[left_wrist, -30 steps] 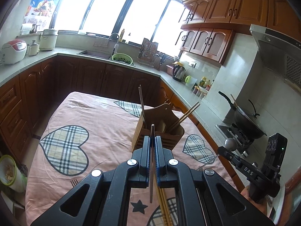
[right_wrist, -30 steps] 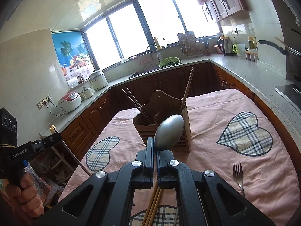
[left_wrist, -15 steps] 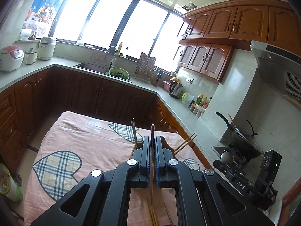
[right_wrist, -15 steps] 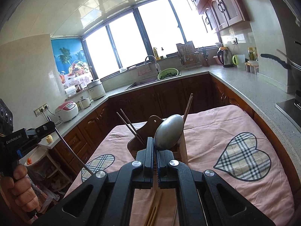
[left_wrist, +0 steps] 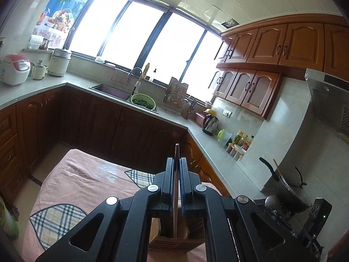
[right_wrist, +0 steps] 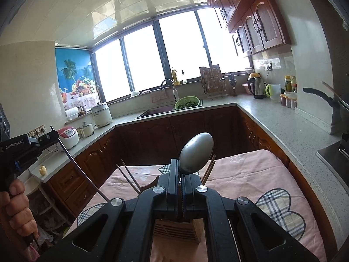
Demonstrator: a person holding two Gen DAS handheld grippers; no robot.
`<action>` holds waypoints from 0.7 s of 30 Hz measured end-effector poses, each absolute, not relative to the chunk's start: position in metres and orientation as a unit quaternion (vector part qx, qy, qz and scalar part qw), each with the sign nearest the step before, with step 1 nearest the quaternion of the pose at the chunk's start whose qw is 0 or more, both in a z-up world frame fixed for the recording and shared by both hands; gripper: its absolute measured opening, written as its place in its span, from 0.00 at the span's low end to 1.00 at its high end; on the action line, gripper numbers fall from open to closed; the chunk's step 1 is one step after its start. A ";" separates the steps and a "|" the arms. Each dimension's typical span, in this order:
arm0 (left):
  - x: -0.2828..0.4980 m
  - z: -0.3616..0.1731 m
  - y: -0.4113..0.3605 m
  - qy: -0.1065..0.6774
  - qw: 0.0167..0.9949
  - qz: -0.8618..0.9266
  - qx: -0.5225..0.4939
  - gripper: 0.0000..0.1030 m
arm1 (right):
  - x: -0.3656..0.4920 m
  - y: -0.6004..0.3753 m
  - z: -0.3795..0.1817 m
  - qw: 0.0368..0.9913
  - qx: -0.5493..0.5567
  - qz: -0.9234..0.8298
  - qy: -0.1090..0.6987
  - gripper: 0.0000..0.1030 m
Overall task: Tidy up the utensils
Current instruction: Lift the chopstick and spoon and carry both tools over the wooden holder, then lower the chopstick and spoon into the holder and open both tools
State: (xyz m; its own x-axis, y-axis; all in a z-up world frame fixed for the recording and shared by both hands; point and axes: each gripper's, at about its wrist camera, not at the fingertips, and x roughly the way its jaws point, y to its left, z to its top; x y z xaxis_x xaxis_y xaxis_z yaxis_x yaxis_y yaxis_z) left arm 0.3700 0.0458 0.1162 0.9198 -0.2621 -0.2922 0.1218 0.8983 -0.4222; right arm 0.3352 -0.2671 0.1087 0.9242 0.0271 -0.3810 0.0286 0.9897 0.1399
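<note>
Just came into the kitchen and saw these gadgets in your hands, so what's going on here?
A person is sorting utensils with a two-finger tool in each hand. The left tool is shut on a chopstick, the right tool on a metal spoon. Both hover above the wooden utensil holder on the pink cloth-covered table; more chopsticks already stand in it.
</note>
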 end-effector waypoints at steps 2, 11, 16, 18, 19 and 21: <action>0.383 0.109 0.042 0.173 0.959 -0.095 -0.205 0.03 | 0.342 -0.267 0.105 0.979 0.063 -0.004 0.196 0.02; 0.430 0.061 0.024 0.190 0.956 -0.077 -0.210 0.03 | 0.373 -0.259 0.069 0.973 0.034 -0.009 0.230 0.02; 0.453 0.043 0.010 0.207 0.955 -0.070 -0.201 0.03 | 0.387 -0.256 0.045 0.966 0.027 -0.003 0.257 0.02; 0.460 0.036 0.004 0.213 0.955 -0.069 -0.196 0.03 | 0.392 -0.254 0.037 0.963 0.026 0.002 0.269 0.02; 0.461 0.034 0.003 0.216 0.954 -0.071 -0.193 0.03 | 0.395 -0.254 0.033 0.961 0.025 0.005 0.275 0.02; 0.466 0.028 -0.001 0.224 0.953 -0.072 -0.189 0.03 | 0.399 -0.251 0.025 0.958 0.021 0.010 0.287 0.02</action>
State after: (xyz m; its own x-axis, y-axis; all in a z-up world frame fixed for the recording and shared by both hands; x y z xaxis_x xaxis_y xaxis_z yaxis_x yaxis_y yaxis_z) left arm 0.4656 -0.0012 0.0284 0.8888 -0.2229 -0.4004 0.0535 0.9182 -0.3925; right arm 0.3994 -0.2510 0.0248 0.8349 0.0314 -0.5495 -0.0077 0.9989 0.0454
